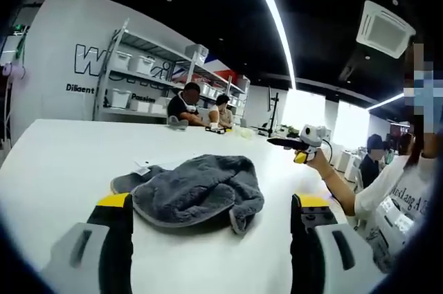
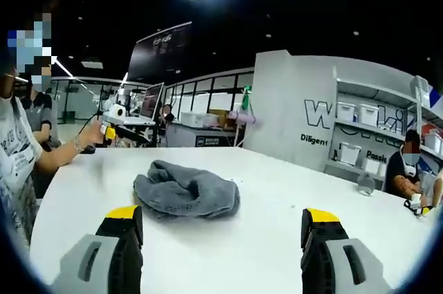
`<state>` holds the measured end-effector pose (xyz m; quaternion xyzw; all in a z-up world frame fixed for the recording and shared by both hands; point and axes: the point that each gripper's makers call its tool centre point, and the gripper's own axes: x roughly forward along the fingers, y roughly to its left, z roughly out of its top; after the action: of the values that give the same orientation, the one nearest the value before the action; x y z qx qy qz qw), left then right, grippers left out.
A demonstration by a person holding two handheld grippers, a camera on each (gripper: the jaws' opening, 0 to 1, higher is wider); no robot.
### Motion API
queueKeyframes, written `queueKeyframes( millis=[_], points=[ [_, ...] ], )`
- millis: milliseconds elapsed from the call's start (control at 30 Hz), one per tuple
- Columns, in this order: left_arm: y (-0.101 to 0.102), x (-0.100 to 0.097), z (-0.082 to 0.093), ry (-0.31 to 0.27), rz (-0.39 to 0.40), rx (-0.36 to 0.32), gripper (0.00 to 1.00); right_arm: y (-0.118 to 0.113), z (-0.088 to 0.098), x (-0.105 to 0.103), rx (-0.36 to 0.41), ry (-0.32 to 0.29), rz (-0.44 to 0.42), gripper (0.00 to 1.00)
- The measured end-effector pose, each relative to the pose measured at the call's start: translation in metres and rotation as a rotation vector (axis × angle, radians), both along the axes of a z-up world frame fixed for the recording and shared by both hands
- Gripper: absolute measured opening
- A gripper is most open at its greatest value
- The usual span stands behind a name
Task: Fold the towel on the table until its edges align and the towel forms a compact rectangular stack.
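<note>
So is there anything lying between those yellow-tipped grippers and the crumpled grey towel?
Nothing visible does. The crumpled grey terry towel lies on the white table, and bare tabletop is all that separates it from the open left gripper and the open right gripper.

Both cams sit low over the white table (image 1: 62,162), near it, facing the crumpled grey towel (image 1: 201,190) from opposite sides; both share it.

The wall lettering (image 1: 93,61) sat half behind the shelving (image 1: 142,76) — unreadable. Whatever filled the shelf bins (image 2: 353,152) was too small to tell, and the towel's (image 1: 197,187) white tag (image 1: 143,169) too — mostly tucked under.
</note>
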<state>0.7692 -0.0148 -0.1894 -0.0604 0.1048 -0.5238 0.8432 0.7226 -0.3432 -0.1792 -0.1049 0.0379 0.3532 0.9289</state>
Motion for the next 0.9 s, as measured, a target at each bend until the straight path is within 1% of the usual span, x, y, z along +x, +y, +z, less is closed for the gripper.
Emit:
queueKeyframes(
  millis=[233,300,400,533,667,700,800,867,900],
  points=[
    [0.002,-0.001,0.005,-0.009,-0.004,-0.009,0.99,0.007,-0.003,0.003,-0.003,0.014,0.012,0.99],
    [0.002,-0.003,0.007,-0.012,-0.006,-0.016,0.99,0.012,-0.004,0.004,-0.001,0.024,0.023,0.99],
    [0.005,0.001,0.008,-0.006,0.007,-0.019,0.99,0.020,-0.003,0.005,0.000,0.035,0.038,0.99],
    [0.006,0.000,0.011,-0.010,0.007,-0.022,0.99,0.027,-0.002,0.010,-0.029,0.055,0.044,0.99],
    [0.005,-0.004,0.015,-0.024,-0.003,-0.027,0.99,0.035,0.003,0.017,-0.051,0.046,0.045,0.99],
    [0.003,-0.007,0.017,-0.031,-0.009,-0.031,0.99,0.033,0.010,0.026,-0.058,0.006,-0.001,0.98],
    [0.001,-0.010,0.020,-0.040,-0.018,-0.033,0.99,0.037,0.006,0.035,-0.071,0.026,-0.019,0.95],
    [-0.001,-0.012,0.020,-0.043,-0.024,-0.032,0.99,0.044,0.002,0.037,-0.062,0.050,-0.006,0.94],
    [-0.002,-0.012,0.020,-0.045,-0.028,-0.030,0.99,0.049,0.000,0.038,-0.062,0.057,0.003,0.92]
  ],
)
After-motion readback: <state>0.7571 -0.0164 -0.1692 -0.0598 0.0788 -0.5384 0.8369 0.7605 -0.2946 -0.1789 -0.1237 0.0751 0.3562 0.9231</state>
